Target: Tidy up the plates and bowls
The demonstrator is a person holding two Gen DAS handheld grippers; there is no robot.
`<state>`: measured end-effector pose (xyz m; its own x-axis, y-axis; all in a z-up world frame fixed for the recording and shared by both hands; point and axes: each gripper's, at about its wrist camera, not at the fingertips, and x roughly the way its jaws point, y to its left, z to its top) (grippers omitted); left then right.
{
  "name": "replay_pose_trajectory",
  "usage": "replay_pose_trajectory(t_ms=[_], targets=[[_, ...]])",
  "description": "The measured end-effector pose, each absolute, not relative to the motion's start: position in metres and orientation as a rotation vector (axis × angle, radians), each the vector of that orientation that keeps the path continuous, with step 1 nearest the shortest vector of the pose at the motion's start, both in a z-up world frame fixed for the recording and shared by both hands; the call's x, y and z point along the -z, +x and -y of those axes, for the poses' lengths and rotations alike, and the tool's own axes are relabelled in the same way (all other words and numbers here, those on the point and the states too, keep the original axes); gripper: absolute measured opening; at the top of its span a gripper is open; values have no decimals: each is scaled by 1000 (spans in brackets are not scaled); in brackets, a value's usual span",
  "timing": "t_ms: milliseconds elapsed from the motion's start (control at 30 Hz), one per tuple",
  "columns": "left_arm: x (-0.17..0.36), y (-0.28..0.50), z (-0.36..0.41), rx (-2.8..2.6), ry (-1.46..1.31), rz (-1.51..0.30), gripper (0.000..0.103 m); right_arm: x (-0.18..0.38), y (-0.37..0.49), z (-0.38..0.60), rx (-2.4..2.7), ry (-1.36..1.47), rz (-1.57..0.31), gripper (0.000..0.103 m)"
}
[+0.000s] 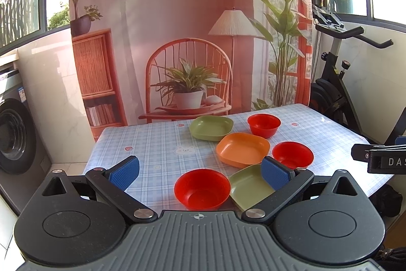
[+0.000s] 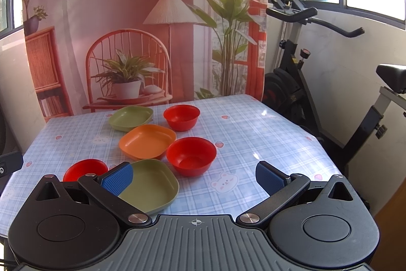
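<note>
Three red bowls and three square plates lie loose on the checked table. In the left wrist view: near red bowl (image 1: pixel 202 188), near green plate (image 1: pixel 250 186), orange plate (image 1: pixel 242 149), right red bowl (image 1: pixel 292 155), far red bowl (image 1: pixel 264 125), far green plate (image 1: pixel 211 127). My left gripper (image 1: pixel 200 173) is open, above the near red bowl. My right gripper (image 2: pixel 194 178) is open, above the near green plate (image 2: pixel 149 184) and a red bowl (image 2: pixel 190 155). The right wrist view also shows the orange plate (image 2: pixel 147 141), far bowl (image 2: pixel 181 116), far green plate (image 2: pixel 130 117), near-left bowl (image 2: pixel 85 169).
The table (image 1: pixel 152 144) has a blue checked cloth. A printed backdrop hangs behind it. An exercise bike (image 2: pixel 317 83) stands to the right, a washing machine (image 1: pixel 15 136) to the left. The right gripper's body (image 1: pixel 380 159) shows at the left wrist view's right edge.
</note>
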<state>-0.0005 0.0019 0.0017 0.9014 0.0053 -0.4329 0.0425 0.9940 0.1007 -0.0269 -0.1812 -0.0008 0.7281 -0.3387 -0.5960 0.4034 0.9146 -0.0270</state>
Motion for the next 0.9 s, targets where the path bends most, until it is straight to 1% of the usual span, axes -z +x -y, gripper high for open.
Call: replay_pose_trajectory(t_ms=[167, 267, 367, 500, 567, 633, 733, 900], targets=[[-11, 6, -1, 11, 171, -409, 103, -10, -12, 188, 330, 113, -620, 103], [-21, 16, -7, -35, 220, -358, 103, -23, -1, 190, 300, 88, -566, 103], [-33, 29, -20, -44, 199, -336, 103, -37, 9, 193, 294, 85, -478, 103], [-44, 52, -33, -57, 195, -351, 102, -46, 32, 212, 273, 192, -440, 103], [-47, 64, -37, -51, 204, -363, 100, -44, 42, 218, 259, 216, -422, 103], [-46, 75, -40, -45, 205, -374, 98, -36, 56, 219, 296, 183, -399, 103], [-38, 98, -46, -36, 194, -414, 97, -23, 74, 221, 303, 186, -414, 103], [-9, 135, -57, -9, 173, -539, 86, 5, 100, 224, 236, 267, -485, 103]])
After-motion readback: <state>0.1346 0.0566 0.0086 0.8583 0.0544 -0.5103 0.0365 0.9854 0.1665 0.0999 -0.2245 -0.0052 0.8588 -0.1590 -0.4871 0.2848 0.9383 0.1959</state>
